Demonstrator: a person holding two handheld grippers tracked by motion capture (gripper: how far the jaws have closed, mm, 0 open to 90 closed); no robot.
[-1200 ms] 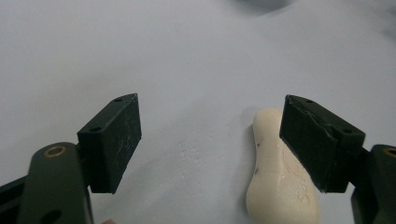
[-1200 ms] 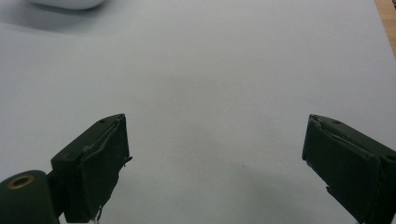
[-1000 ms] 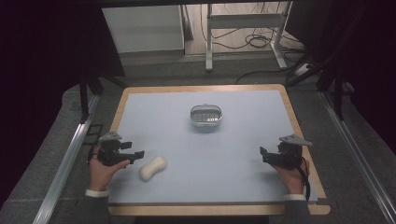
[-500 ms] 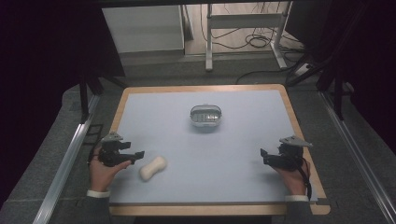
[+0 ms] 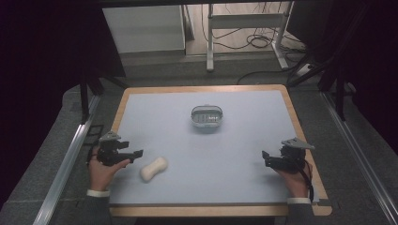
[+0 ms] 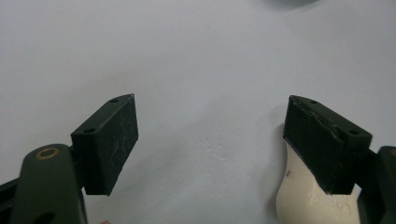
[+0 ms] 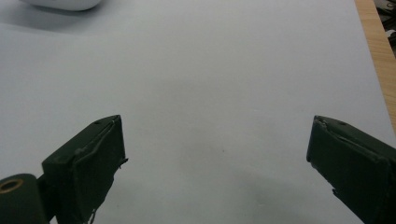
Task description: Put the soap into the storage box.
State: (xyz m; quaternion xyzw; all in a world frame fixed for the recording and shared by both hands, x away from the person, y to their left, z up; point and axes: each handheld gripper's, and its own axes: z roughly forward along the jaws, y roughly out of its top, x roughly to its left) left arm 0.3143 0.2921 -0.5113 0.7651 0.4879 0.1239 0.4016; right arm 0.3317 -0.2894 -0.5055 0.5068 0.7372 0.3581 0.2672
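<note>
A white peanut-shaped lump [image 5: 154,168] lies on the pale blue table top [image 5: 234,154] near the front left. My left gripper [image 5: 136,154] is just left of it, open and pointing right. In the left gripper view the left gripper [image 6: 210,109] holds nothing, and the lump [image 6: 303,200] peeks out behind the right-hand jaw. A small grey basket-like bowl [image 5: 206,117] stands at the middle of the table, farther back. My right gripper [image 5: 265,157] hovers at the front right, open and pointing left. Between the spread jaws of the right gripper [image 7: 217,126] there is bare table.
The table has a wooden rim [image 5: 300,126], which also runs along the right edge of the right gripper view [image 7: 379,51]. A pale rounded thing [image 7: 65,3] is cut off at that view's top left. Metal rails [image 5: 70,154] flank the table; cables and a frame lie beyond.
</note>
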